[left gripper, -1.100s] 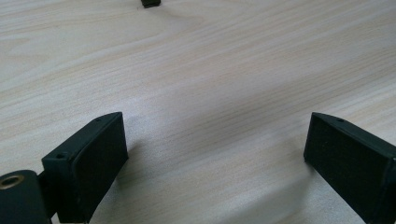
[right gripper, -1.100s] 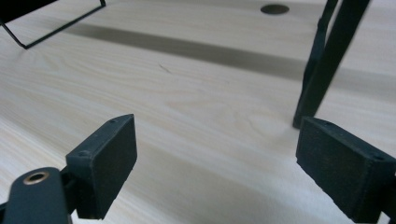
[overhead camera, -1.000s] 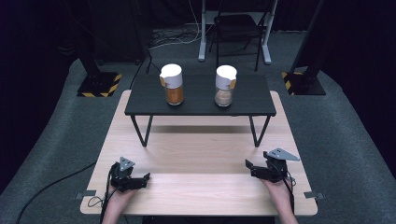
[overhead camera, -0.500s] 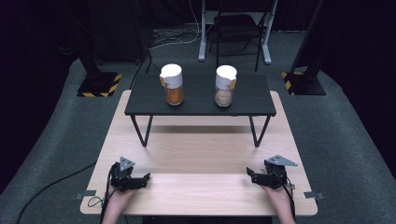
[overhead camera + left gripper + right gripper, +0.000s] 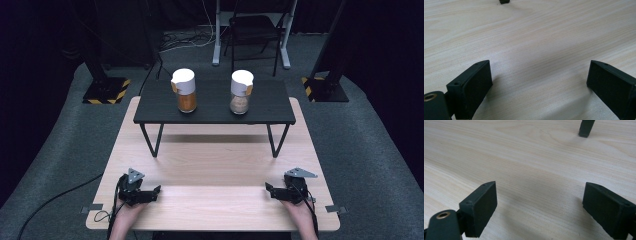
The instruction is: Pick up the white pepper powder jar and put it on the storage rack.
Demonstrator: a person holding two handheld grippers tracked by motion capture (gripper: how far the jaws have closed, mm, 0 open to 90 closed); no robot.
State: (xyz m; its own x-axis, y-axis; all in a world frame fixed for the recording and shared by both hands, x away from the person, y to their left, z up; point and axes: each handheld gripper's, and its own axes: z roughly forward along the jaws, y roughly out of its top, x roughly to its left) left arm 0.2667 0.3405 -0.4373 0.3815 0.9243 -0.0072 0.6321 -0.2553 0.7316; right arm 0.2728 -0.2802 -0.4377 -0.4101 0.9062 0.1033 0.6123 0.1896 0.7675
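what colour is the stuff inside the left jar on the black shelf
Orange-brown powder in the clear white-capped left jar, seen best in the high view.

A pale wooden tabletop point(image 5: 210, 200) stands on grey carpeted floor point(image 5: 60, 165) in a dark room. Beyond it, a dark folding chair point(image 5: 252, 30) sits between white metal frame legs point(image 5: 217, 35). Black stand bases with yellow-black hazard stripes point(image 5: 105, 92) flank both sides, and black cables point(image 5: 50, 205) trail across the carpet
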